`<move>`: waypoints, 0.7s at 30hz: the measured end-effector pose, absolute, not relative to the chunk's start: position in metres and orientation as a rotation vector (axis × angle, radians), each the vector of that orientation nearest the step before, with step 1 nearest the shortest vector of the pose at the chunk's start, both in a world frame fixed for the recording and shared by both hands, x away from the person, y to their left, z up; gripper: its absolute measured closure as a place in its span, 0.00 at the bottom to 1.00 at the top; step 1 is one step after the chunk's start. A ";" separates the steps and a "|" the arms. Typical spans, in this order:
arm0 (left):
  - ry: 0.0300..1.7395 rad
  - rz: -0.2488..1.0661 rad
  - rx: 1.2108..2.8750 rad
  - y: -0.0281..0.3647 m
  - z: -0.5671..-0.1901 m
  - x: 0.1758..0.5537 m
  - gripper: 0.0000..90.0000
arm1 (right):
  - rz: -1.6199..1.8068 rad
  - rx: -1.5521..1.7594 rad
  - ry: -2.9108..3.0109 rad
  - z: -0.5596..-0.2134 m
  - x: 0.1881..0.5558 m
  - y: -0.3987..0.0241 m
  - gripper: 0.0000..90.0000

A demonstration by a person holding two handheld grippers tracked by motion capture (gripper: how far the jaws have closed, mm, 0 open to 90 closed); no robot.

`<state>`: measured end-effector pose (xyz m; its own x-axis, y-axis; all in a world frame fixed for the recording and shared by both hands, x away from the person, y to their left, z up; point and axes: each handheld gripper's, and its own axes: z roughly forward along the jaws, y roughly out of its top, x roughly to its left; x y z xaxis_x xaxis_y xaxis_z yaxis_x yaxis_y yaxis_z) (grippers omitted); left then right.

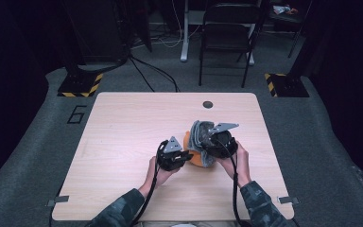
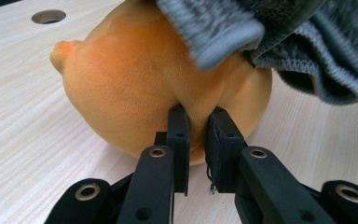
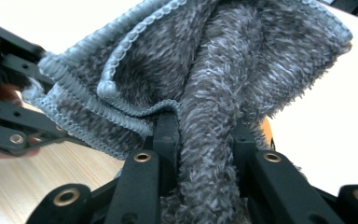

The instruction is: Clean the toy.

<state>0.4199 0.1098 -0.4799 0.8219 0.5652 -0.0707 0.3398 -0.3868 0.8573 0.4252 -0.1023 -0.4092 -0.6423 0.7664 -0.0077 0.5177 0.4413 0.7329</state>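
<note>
The orange plush toy [image 2: 168,88] sits on the desk [image 1: 123,142] near its middle, w/ the grey fuzzy cloth [image 3: 223,79] draped over its top. The left tool [image 2: 198,126] is clamped on a pinch of the plush low down; the right tool [image 3: 205,135] is clamped on a thick fold of cloth. To peel it well, keep the left pinch firm as anchor (don't let the toy roll) and lift the cloth up and away w/ the right, keeping the fold deep btw the pads so it can't slip.
</note>
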 end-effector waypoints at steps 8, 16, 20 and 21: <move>0.678 0.279 2.003 0.110 -0.481 0.421 0.89 | 0.997 1.171 2.378 -0.416 0.434 -0.116 0.78; 0.691 0.268 1.998 0.112 -0.482 0.423 0.89 | 0.959 1.248 2.392 -0.425 0.444 -0.133 0.78; 0.693 0.257 2.002 0.112 -0.482 0.424 0.89 | 0.915 1.281 2.395 -0.431 0.447 -0.141 0.78; 0.697 0.259 1.997 0.112 -0.482 0.424 0.89 | 0.915 1.290 2.396 -0.433 0.449 -0.143 0.78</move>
<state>0.4238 0.1122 -0.4821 0.8137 0.5722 -0.1025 0.3662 -0.3677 0.8548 0.4488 -0.1435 -0.4334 -0.5670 0.8217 0.0581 0.6510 0.4037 0.6428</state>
